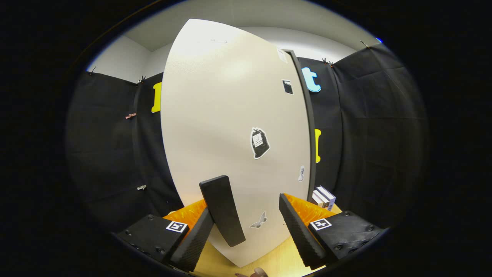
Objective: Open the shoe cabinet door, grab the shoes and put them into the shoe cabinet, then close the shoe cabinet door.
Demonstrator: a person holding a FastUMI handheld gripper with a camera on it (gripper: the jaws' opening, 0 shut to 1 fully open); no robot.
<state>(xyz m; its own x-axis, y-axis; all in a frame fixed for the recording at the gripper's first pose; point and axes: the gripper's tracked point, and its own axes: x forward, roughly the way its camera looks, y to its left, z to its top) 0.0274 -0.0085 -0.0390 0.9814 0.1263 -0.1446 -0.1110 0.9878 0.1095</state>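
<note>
The gripper (246,215) stands wide apart, holding nothing, its left finger beside the dark handle (223,209) at 6 o'clock on the shoe cabinet door (215,115). The door looks shut. That fits either before opening or after closing.

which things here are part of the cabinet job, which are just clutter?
Job: cabinet door, its dark handle between the open gripper fingers, untouched.

Clutter: stickers on the door, small boxes on the floor beyond the door's edge, clips on the booth cloth.
</note>
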